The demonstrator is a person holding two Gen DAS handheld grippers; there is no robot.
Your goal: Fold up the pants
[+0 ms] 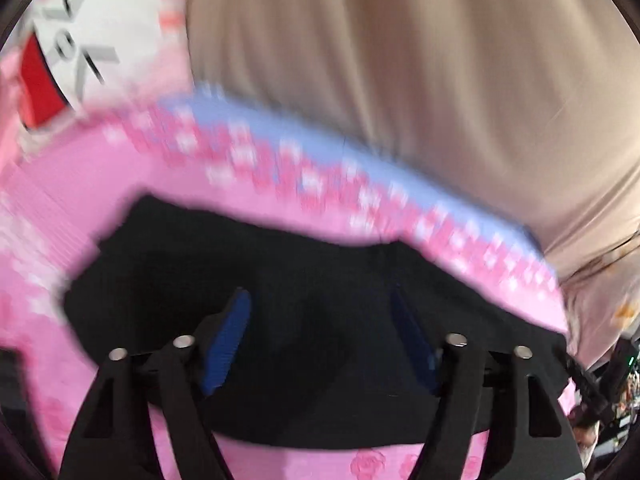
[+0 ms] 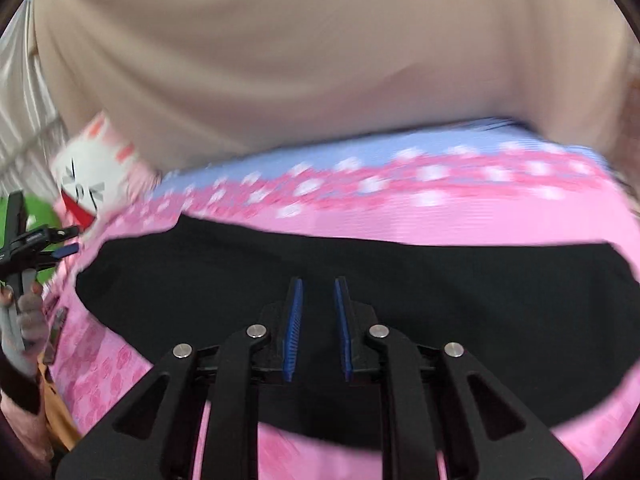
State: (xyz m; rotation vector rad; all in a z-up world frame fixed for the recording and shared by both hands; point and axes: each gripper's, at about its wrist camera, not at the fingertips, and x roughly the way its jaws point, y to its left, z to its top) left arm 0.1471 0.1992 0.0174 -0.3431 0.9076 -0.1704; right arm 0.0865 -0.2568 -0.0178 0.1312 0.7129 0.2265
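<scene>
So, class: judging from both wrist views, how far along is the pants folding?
Done: the black pants lie as a compact dark bundle on the pink bedspread. In hand: nothing; the left gripper stands wide open and the right gripper shows a narrow empty gap, both above the cloth. Left: blur hides any creases, so whether another fold or smoothing is needed cannot be told.

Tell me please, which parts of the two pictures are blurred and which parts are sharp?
Left wrist view: the pink flowered cover is smeared by motion, while the left hand-held gripper looks fairly sharp. Right wrist view: the cover's flower band streaks sideways, the right hand-held gripper is crisp, and the black pants show no detail. Fisheye bends both.
</scene>
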